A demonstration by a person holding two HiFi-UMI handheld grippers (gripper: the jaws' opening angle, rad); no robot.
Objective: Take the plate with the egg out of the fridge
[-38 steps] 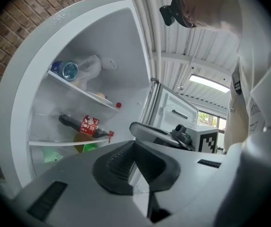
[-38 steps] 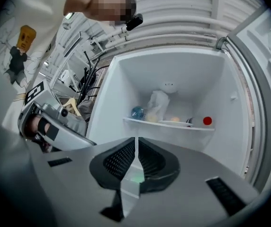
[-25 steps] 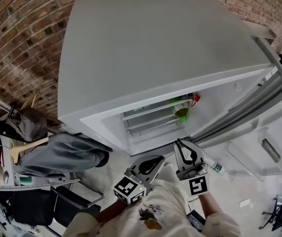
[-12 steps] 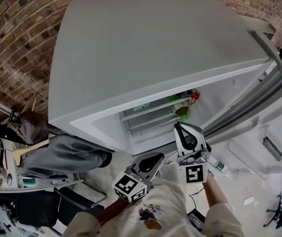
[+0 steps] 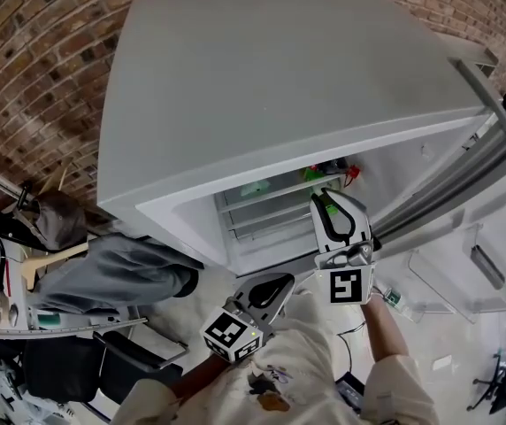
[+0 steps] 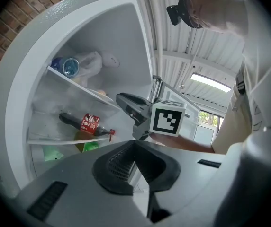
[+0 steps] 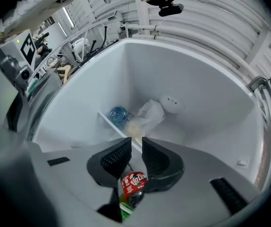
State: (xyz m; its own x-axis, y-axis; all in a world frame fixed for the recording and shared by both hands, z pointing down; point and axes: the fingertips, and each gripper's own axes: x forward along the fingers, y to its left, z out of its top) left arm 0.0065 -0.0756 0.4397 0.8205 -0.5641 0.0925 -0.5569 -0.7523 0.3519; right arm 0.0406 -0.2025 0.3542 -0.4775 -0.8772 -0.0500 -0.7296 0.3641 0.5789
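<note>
We are finding the fridge [image 5: 279, 87] standing open. The right tongs [image 7: 134, 148] are pointing into it, parted by only a narrow gap and gripping nothing. The left tongs [image 6: 134, 144] are sitting at lower centre of the head view, closed on nothing.

The plate [image 7: 134, 126] is showing only as a pale yellowish blur at the middle of the right gripper view. It is lying on the upper shelf [image 6: 78, 85] against the white bag [image 6: 92, 61]. We are not making out the egg itself.

Risks, as we are judging them:
- The narrow gap may be too tight for the plate's rim, so the right tongs may be pushing the plate deeper instead of taking it.
- The bag lying against the plate may be snagging and dragging out with it, or tipping it.
- A grip on one edge alone may be letting the plate tilt and the egg roll off, and the left tongs are not placed to support it.
- The shelf edge is lying in line with the right tongs, so a low approach may be striking it.

Count:
- fridge: one
- tongs: two
- shelves: two, the upper one and the lower shelf [image 6: 55, 140]
- plate: one
- white bag: one
- blue-ended bottle [image 6: 70, 67]: one
- cola bottle [image 6: 85, 123]: one, lying on the lower shelf
- green patches [image 6: 90, 146]: two, beneath the cola bottle
</note>
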